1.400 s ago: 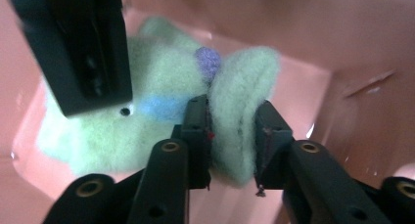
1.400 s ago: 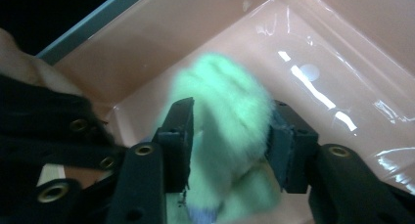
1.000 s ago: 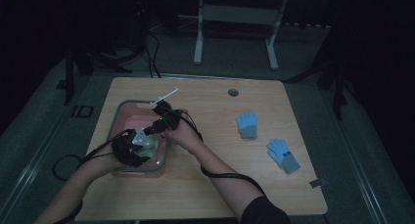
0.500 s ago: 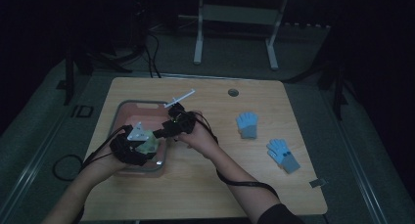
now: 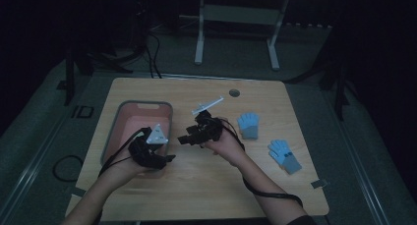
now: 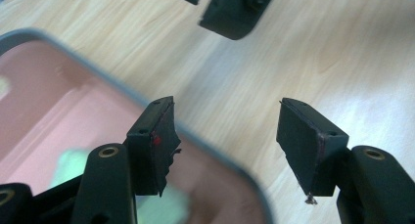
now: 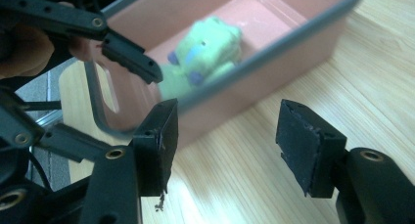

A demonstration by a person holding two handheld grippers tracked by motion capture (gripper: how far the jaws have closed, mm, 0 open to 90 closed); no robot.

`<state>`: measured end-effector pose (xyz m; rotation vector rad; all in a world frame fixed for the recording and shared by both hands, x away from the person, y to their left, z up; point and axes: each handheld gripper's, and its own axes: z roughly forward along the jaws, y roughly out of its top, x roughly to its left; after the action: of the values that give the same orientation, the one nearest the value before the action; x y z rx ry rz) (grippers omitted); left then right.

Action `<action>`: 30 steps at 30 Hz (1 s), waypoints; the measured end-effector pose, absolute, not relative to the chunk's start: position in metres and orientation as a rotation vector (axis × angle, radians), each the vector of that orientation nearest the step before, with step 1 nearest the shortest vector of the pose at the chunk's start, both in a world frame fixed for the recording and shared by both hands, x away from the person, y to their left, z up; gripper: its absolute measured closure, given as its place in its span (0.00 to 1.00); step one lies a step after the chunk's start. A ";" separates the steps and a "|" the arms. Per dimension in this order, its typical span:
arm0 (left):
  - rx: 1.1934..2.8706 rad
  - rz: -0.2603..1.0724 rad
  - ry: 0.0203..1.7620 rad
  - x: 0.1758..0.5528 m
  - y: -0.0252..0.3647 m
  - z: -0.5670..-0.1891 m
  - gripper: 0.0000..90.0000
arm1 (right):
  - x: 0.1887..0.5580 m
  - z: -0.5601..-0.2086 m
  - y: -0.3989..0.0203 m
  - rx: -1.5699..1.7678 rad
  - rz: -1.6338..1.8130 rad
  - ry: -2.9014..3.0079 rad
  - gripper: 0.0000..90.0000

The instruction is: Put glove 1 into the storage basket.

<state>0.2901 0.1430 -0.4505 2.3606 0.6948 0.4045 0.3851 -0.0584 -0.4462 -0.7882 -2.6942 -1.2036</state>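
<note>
bin (image 5: 120,118) centre-left holds green glove (image 7: 208,45) | left gripper (image 6: 230,136), right gripper (image 7: 227,136) jaws released, empty | blue gloves (image 5: 248,125) right on worktop (image 5: 206,185), likely next

- We see bare table (image 5: 196,185) between the pink bin (image 5: 114,131) and two blue gloves (image 5: 249,125).
- The bin's wall blocks low passes leftward.

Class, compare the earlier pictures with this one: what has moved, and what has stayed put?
Both claws have drawn out of the pink bin toward the table's middle, the right claw farther. Both are open and empty now; the green glove lies in the bin. The two blue gloves and the bin stayed put.
</note>
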 end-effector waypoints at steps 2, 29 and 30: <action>2.358 0.397 0.680 0.288 0.135 -0.451 0.44 | 0.384 -0.447 -0.067 -0.798 -1.195 -2.703 0.45; 2.309 0.303 0.655 0.273 0.067 -0.493 0.09 | 0.377 -0.473 -0.148 -0.859 -1.248 -2.728 0.19; 2.308 0.300 0.654 0.273 0.066 -0.497 0.09 | 0.376 -0.476 -0.150 -0.855 -1.245 -2.737 0.17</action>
<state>0.2731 0.0658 -0.4967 2.3078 0.6538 0.2996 0.3765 -0.1498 -0.4757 -0.8546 -2.7371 -1.2451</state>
